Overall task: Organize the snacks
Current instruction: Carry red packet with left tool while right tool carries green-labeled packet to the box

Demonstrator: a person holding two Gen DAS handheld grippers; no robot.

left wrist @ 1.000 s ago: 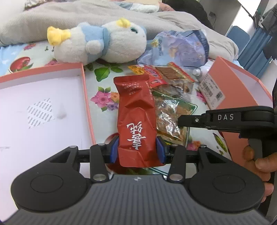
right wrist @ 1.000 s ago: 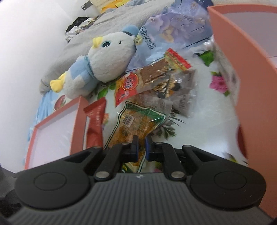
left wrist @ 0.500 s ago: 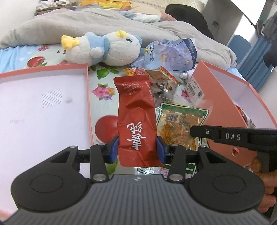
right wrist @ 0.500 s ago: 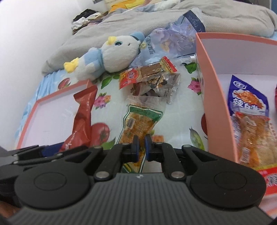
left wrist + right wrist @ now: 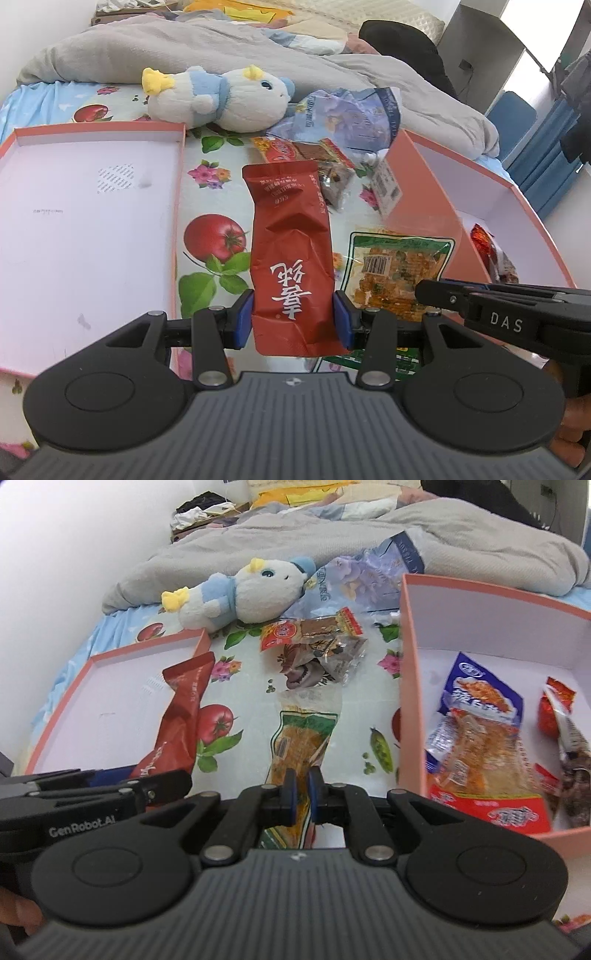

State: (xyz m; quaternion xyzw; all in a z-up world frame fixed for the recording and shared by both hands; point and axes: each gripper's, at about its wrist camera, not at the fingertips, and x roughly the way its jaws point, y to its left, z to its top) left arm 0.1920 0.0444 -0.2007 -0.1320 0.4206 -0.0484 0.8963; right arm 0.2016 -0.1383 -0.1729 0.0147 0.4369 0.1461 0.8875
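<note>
My left gripper [image 5: 293, 317] is shut on the lower end of a red snack packet [image 5: 290, 236] with white characters, held up above the flowered bed cover. From the right wrist view the same red packet [image 5: 181, 716] hangs beside the empty pink tray [image 5: 110, 701]. My right gripper [image 5: 301, 794] is shut on a clear packet with green edges and orange contents [image 5: 303, 734], which stretches away from the pads. That packet [image 5: 399, 266] also shows in the left wrist view, left of the pink box [image 5: 424, 177].
The pink box [image 5: 410, 664] on the right holds several snack packets, among them a blue one [image 5: 480, 694]. More loose snacks [image 5: 317, 642] lie mid-bed. Behind them are a plush toy [image 5: 251, 594], a purple tissue pack [image 5: 347, 118] and a grey blanket [image 5: 184, 48].
Both grippers have risen and drawn back, each keeping its packet. More of the bed shows, and the inside of the pink box on the right has come into view.
</note>
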